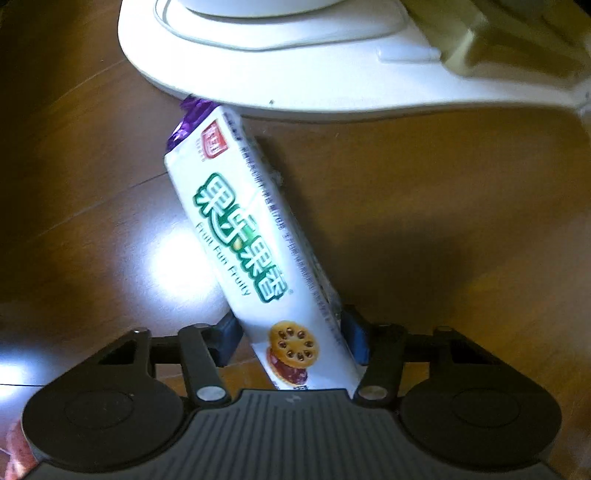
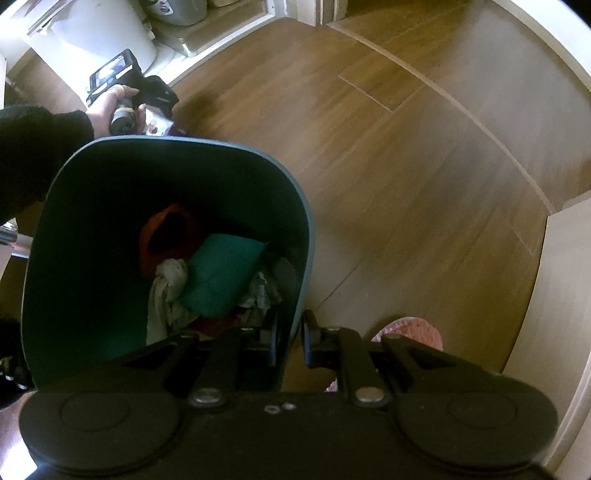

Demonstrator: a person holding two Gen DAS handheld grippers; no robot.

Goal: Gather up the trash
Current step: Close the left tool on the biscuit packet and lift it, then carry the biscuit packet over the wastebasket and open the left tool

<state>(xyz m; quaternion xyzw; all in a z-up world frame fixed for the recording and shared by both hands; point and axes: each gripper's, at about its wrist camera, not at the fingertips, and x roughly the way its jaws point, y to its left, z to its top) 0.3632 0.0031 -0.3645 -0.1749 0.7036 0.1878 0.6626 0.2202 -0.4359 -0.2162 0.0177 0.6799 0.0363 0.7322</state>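
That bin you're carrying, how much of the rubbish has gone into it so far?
Some has: the teal bin already holds crumpled paper, a green piece and something red. The right gripper is clamped on the bin's wall. In hand now: the left gripper has its jaws around a biscuit packet lying on the wooden floor, beside a white base. That packet has yet to go into the bin.

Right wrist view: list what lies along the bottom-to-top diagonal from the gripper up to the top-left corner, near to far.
right gripper clamped on the bin wall → teal trash bin with rubbish inside → person's hand holding the left gripper → white container against the wall.
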